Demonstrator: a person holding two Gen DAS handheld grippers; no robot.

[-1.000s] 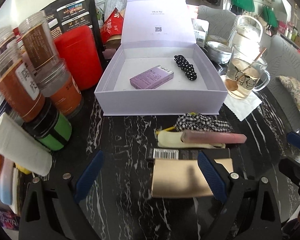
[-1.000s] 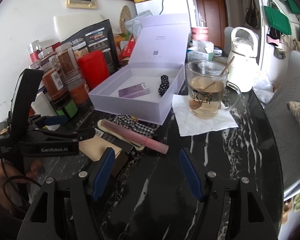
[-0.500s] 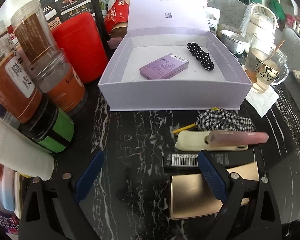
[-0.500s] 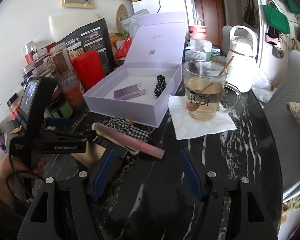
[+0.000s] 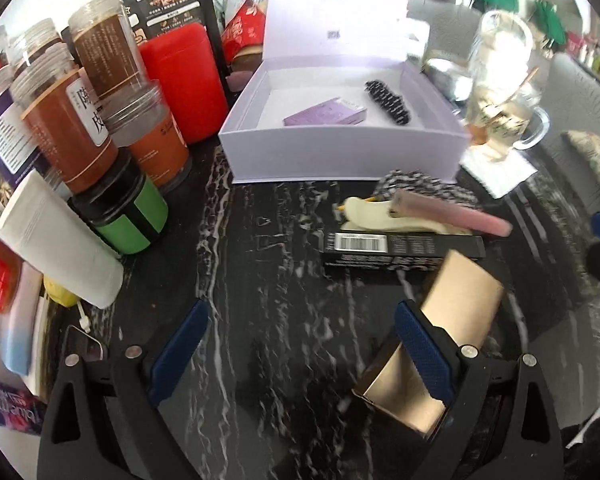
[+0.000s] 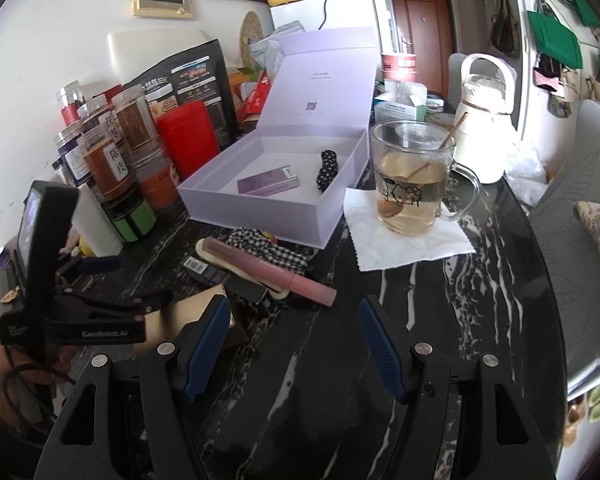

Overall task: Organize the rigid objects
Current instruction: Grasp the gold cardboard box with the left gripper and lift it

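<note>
An open lilac box (image 5: 340, 160) holds a small purple carton (image 5: 324, 114) and a black dotted scrunchie (image 5: 388, 100). In front of it lie a checked scrunchie (image 5: 420, 184), a cream case (image 5: 372, 216), a pink tube (image 5: 452, 214), a black barcoded box (image 5: 400, 246) and a gold box (image 5: 460, 304). My left gripper (image 5: 300, 344) is open over bare table; its right finger (image 5: 420, 344) is against the slanted gold box, which lies outside the jaws. My right gripper (image 6: 296, 336) is open with nothing between its fingers, and the left gripper (image 6: 140, 280) shows at its left.
Jars (image 5: 84, 120), a red canister (image 5: 184, 80), a green-banded tub (image 5: 128, 216) and a white tube (image 5: 60, 240) crowd the left. A glass mug (image 6: 412, 188) on a napkin (image 6: 416, 240) and a white kettle (image 6: 484, 120) stand right of the lilac box.
The gold box has swung from square to slanted against my left gripper's right finger. The left gripper shifted over the table; its view is blurred. The right gripper stayed put.
</note>
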